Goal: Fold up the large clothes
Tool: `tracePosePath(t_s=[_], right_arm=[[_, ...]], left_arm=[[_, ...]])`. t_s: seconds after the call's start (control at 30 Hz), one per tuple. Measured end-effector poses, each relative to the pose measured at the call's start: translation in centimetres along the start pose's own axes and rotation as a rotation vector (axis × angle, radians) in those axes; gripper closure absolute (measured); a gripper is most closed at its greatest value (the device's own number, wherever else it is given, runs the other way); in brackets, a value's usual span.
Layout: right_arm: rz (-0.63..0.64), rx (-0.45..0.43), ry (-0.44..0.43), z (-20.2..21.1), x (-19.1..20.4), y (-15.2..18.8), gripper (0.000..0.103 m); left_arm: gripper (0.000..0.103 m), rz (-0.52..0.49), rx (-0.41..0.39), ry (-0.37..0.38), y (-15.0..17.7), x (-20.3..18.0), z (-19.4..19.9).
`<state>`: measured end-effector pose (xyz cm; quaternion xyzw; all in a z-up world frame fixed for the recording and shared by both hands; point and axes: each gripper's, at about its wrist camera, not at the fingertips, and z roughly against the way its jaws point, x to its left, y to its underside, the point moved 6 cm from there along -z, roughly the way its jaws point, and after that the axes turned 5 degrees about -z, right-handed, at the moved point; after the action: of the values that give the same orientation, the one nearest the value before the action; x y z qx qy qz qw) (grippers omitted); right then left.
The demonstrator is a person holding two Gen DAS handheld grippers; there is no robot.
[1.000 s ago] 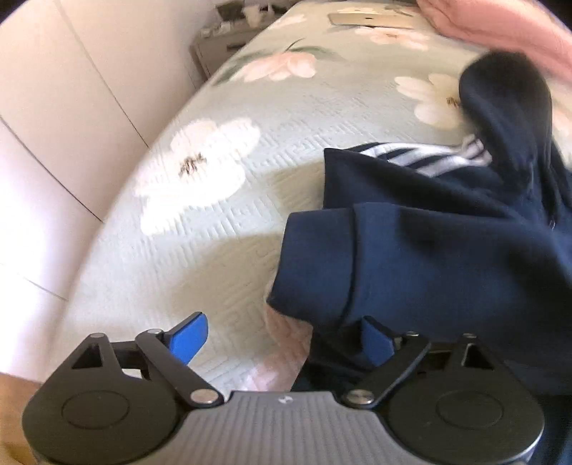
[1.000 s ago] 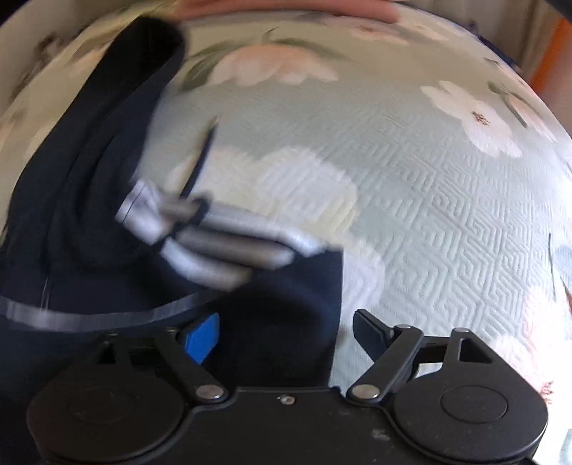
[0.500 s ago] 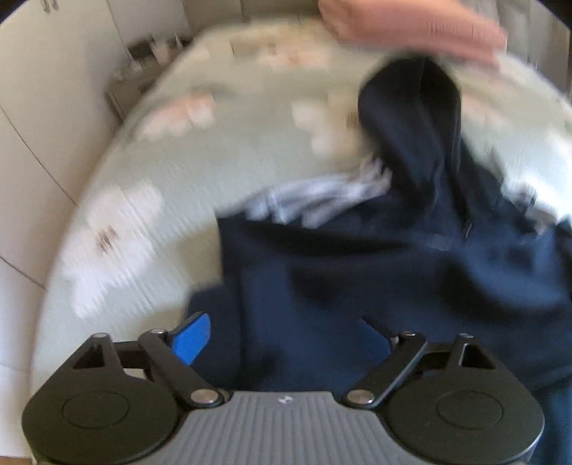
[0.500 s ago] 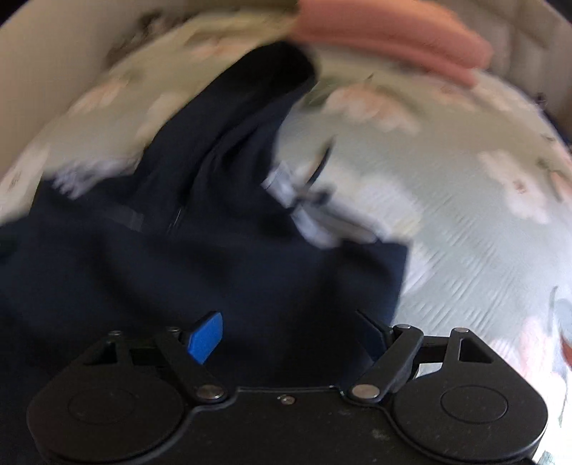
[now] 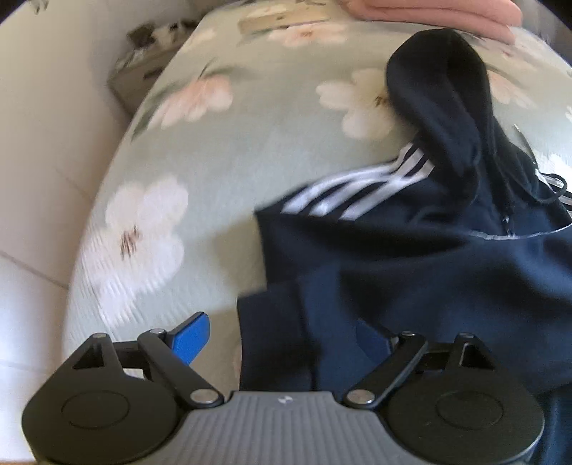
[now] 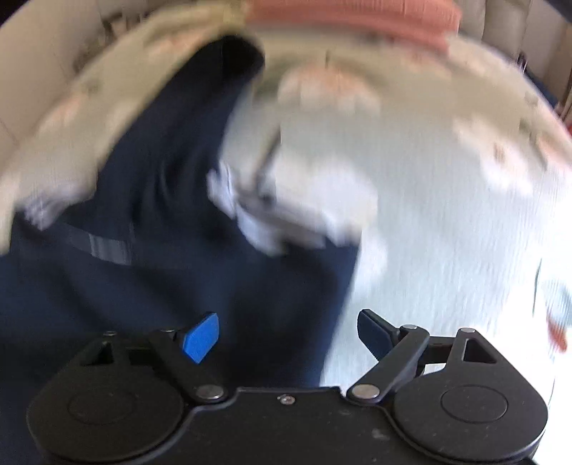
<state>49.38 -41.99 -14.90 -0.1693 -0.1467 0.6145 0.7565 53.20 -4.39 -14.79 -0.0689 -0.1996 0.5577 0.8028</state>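
The left gripper point(image 5: 282, 336) stands with its jaws spread wide, blue pads clear of cloth, above the near left corner of one navy blue hooded sweatshirt point(image 5: 411, 257) lying partly folded on the bed. Its left pad hangs over bare cover, its right over navy fabric. The right gripper point(image 6: 289, 336) has just been opening and is also wide apart, nothing pressed between its pads; it hangs over the sweatshirt's right edge, though this view is badly blurred. Three white stripes point(image 5: 357, 189) run along a sleeve. No writing can be read. Farther off the hood point(image 5: 439, 89) lies flat on the pale green quilted bedspread with white and pink flowers point(image 5: 221, 171). At the far edge rests folded pink fabric point(image 5: 429, 10).
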Motion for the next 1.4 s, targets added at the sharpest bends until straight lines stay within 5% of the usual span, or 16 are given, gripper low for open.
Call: tracePosePath(t_s=[0.13, 0.27, 0.53, 0.57, 0.6, 0.63, 0.67, 0.83, 1.07, 1.3, 1.4], right_arm=[[-0.054, 0.019, -0.074, -3.0, 3.2, -6.9, 0.001], [-0.253, 0.06, -0.165, -8.3, 5.2, -11.3, 0.002], [-0.46, 0.049, -0.123, -16.5, 6.1, -12.5, 0.013], [-0.471, 0.047, -0.128, -16.7, 6.2, -12.2, 0.029], [-0.466, 0.033, -0.123, -16.7, 6.4, -12.1, 0.06], [-0.459, -0.001, -0.132, -16.3, 6.6, -12.0, 0.083], [-0.462, -0.029, -0.148, -15.7, 6.8, -11.9, 0.089], [-0.381, -0.122, -0.204, -12.4, 7.8, -11.9, 0.089], [-0.38, -0.176, -0.449, -5.6, 8.0, -9.7, 0.089], [-0.114, -0.212, -0.636, 4.1, 9.4, -0.1, 0.088], [0.095, -0.158, -0.628, 6.4, 9.5, 6.3, 0.088]], left_arm=[[0.012, -0.058, 0.055, 0.12, -2.3, -4.0, -0.5], [0.013, -0.099, 0.174, 0.118, -2.3, -7.3, -3.8], [0.01, -0.1, 0.205, 0.129, -1.9, -8.0, -5.5], [0.01, -0.107, 0.207, 0.131, -1.7, -8.0, -5.6], [0.01, -0.109, 0.209, 0.136, -1.7, -7.9, -5.8], [0.01, -0.102, 0.212, 0.14, -1.5, -7.7, -5.8], [0.01, -0.094, 0.216, 0.143, -1.3, -7.6, -5.7], [0.01, -0.094, 0.216, 0.147, -0.9, -7.5, -5.0], [0.011, -0.095, 0.209, 0.142, -0.8, -7.4, -3.4], [0.011, -0.059, 0.187, 0.08, 0.3, -5.3, 0.3], [0.011, -0.025, 0.207, 0.07, 1.5, -3.6, 2.0]])
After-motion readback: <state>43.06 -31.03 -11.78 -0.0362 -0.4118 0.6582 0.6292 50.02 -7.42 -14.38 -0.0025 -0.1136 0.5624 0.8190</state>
